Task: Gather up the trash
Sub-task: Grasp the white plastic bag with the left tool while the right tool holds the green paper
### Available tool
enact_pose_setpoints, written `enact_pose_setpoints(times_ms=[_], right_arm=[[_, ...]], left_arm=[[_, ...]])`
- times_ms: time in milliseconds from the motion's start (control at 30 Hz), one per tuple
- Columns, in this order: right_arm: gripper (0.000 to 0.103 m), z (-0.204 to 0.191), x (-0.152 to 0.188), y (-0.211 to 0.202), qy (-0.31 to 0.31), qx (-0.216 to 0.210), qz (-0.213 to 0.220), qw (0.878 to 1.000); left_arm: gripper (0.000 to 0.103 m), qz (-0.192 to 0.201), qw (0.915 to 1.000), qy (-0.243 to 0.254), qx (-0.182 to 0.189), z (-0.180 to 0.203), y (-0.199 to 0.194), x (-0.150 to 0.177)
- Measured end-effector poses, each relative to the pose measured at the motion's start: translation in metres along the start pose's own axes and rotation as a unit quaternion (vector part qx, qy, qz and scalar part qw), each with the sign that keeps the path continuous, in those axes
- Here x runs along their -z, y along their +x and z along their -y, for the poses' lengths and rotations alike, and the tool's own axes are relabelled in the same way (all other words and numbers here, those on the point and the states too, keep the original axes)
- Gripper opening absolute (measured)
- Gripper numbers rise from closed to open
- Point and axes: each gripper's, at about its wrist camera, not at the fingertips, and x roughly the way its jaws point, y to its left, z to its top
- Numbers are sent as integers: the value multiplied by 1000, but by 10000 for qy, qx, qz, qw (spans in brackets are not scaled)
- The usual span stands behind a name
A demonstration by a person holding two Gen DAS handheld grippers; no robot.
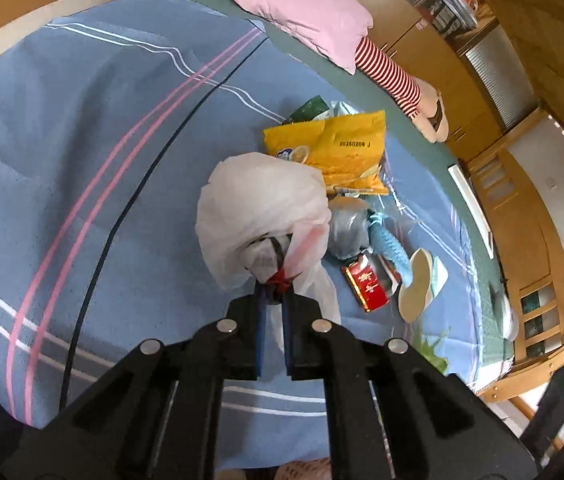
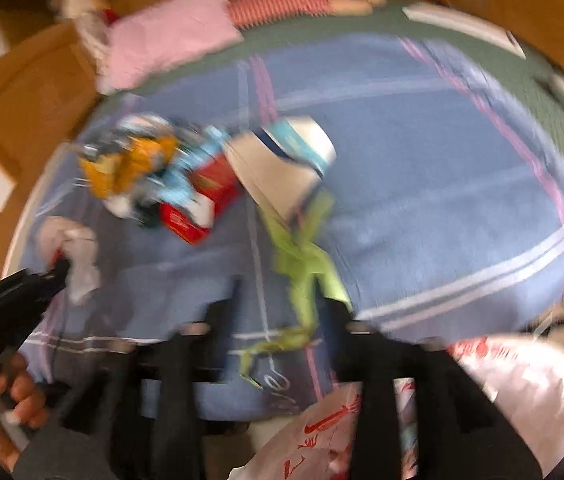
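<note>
Through the left wrist camera we see our left gripper [image 1: 275, 280] clamped on a crumpled white plastic bag [image 1: 261, 208], which bulges just ahead of the fingertips on the blue striped bedspread [image 1: 81, 140]. Beyond it and to the right lies a yellow snack packet [image 1: 338, 144]; a red wrapper [image 1: 366, 282] sits just right of the jaws.

Through the blurred right wrist camera, our right gripper [image 2: 282, 300] stands with jaws apart, a green scrap [image 2: 302, 264] lying between the fingers, unpinched. A paper cup [image 2: 290, 160] rests ahead, and a red-printed bag [image 2: 322, 432] hangs below.
</note>
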Motion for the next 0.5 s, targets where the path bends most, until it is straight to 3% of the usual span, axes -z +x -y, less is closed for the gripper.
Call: enact_pose_setpoints(times_ms=[133, 233, 300, 333, 433, 500], right_arm=[[61, 5, -3, 23, 132, 516, -103, 9985], [60, -2, -9, 42, -111, 734, -289, 9968], [45, -10, -10, 47, -288, 790, -282, 9961], [31, -14, -9, 50, -391, 803, -300, 9956], [13, -26, -5, 49, -555, 650, -319, 9958], [13, -33, -2, 41, -626, 482, -249, 9966]], left_arm=[[8, 121, 9991, 397, -124, 8, -5, 8], [8, 225, 9966, 755, -219, 19, -8, 13], [8, 351, 9935, 1033, -326, 28, -14, 18], [8, 417, 9914, 1184, -377, 33, -16, 20], [8, 651, 9824, 1660, -558, 50, -23, 27], [8, 796, 9766, 1913, -582, 59, -29, 32]])
